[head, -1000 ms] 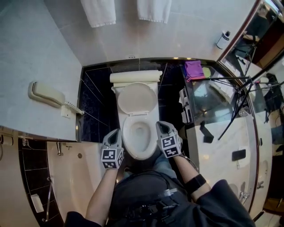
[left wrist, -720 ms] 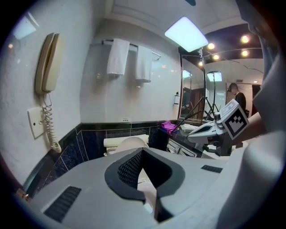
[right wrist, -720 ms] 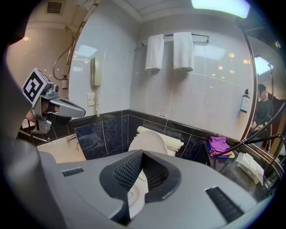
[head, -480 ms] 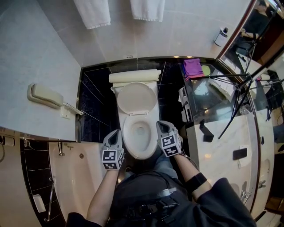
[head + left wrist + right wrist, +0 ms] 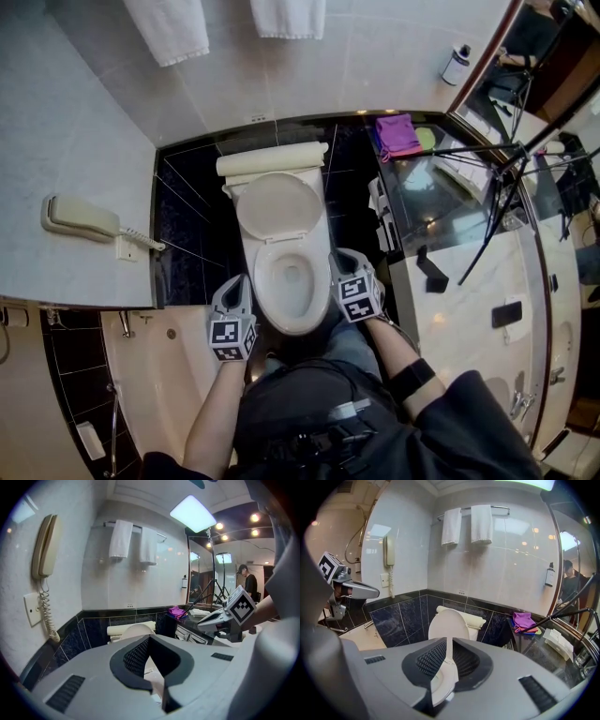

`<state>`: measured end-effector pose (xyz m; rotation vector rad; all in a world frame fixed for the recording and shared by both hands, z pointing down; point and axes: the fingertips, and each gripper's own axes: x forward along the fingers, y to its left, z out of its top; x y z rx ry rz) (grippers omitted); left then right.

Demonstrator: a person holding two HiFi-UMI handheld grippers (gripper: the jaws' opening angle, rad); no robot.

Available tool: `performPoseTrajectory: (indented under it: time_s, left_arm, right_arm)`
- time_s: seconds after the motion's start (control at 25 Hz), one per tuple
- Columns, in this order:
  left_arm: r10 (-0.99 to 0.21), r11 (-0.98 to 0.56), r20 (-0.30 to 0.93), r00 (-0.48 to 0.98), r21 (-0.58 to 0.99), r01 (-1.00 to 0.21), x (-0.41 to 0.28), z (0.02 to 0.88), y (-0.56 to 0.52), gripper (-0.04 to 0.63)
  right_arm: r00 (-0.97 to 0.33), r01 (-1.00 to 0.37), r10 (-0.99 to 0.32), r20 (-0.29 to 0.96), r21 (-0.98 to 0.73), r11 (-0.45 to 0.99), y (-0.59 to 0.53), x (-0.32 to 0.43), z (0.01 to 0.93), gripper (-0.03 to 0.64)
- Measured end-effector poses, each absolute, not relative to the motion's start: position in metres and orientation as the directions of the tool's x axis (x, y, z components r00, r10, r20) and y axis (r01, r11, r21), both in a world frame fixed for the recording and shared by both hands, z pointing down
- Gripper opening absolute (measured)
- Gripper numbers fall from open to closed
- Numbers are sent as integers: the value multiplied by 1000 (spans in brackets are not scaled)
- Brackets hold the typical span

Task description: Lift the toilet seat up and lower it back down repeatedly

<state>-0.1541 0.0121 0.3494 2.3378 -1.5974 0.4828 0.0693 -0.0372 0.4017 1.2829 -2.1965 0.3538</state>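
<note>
The white toilet has its lid [image 5: 274,206] raised against the tank, and its seat [image 5: 262,281] lies flat on the bowl. My left gripper [image 5: 239,284] hovers at the seat's left edge; in the left gripper view its fingertips [image 5: 149,637] meet, shut on nothing, with the lid [image 5: 136,631] beyond them. My right gripper [image 5: 343,258] is at the seat's right edge. In the right gripper view its jaws [image 5: 449,641] have just been opening and stand a narrow slit apart. The seat rim [image 5: 443,686] shows low in that slit, and the lid [image 5: 449,623] stands behind.
A wall phone [image 5: 80,220] hangs at the left above a bathtub ledge [image 5: 159,375]. A vanity counter [image 5: 450,309] with a purple cloth [image 5: 398,134] flanks the toilet's right side, and a tripod [image 5: 497,187] reaches over it. Two towels [image 5: 169,28] hang on the back wall.
The right gripper has edged forward and down along the seat's right side, and a slit has appeared between its jaws. The left gripper has stayed put. The seat still lies flat.
</note>
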Motion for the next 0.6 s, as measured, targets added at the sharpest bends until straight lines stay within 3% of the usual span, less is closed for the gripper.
performPoseTrajectory:
  time_s: [0.16, 0.4, 0.6]
  left_arm:
    - [-844, -366, 417, 338, 13, -930, -148, 362, 2, -2]
    - [-804, -435, 462, 374, -30, -900, -138, 408, 4, -2]
    - [-774, -468, 501, 388, -39, -883, -139, 464, 9, -2]
  right_arm:
    - [-371, -888, -675, 638, -31, 458, -41, 91, 433, 162]
    - [-335, -930, -612, 716, -148, 336, -14, 117, 526, 232]
    - [-324, -943, -522, 789, -220, 251, 25, 116, 630, 250]
